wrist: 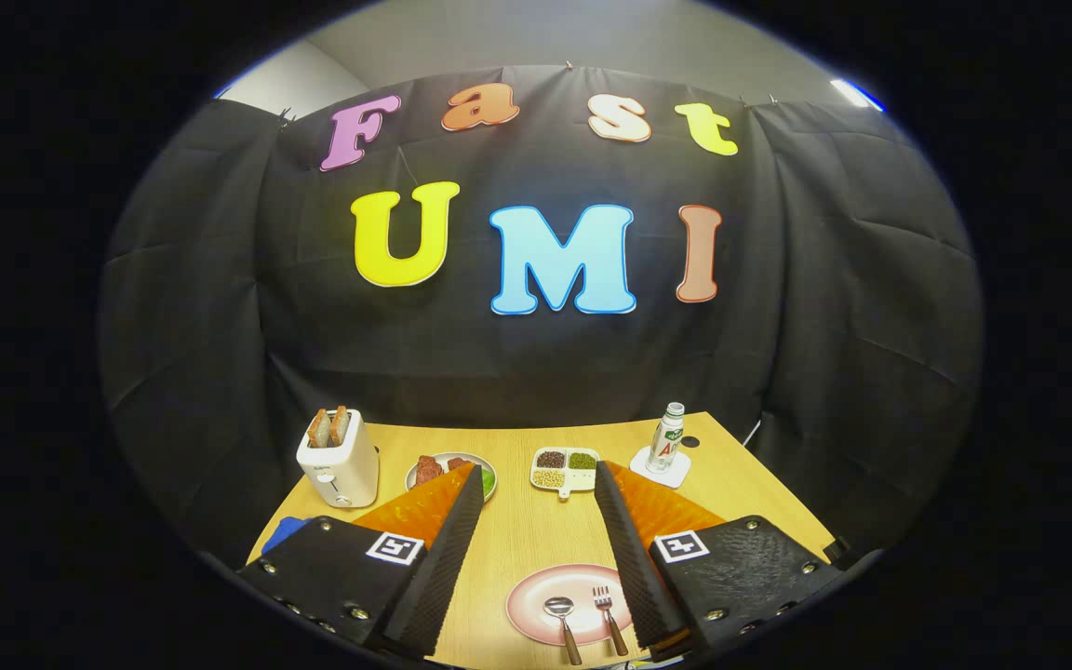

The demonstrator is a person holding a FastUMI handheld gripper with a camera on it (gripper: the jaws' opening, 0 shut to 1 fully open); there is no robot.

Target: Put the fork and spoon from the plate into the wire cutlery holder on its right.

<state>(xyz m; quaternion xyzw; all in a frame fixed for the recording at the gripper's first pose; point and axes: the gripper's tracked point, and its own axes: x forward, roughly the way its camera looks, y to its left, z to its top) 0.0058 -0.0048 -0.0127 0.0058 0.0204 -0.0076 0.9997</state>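
The spoon [561,625] and fork [609,618] lie side by side on the pink plate [536,609] at the near edge of the desk [517,535], spoon on the left, handles pointing toward the gripper [540,502]; neither has been touched, so the whole task seems still to be done. The fingers stand spread wide apart above the desk, holding nothing, with the plate low between them and partly behind the right one. Across the far side sit, left to right, a toaster [339,459] with bread in it, a dish of food [450,473], a divided tray of beans [564,469] and a bottle [667,437] on a coaster. I cannot make out the wire holder from here.
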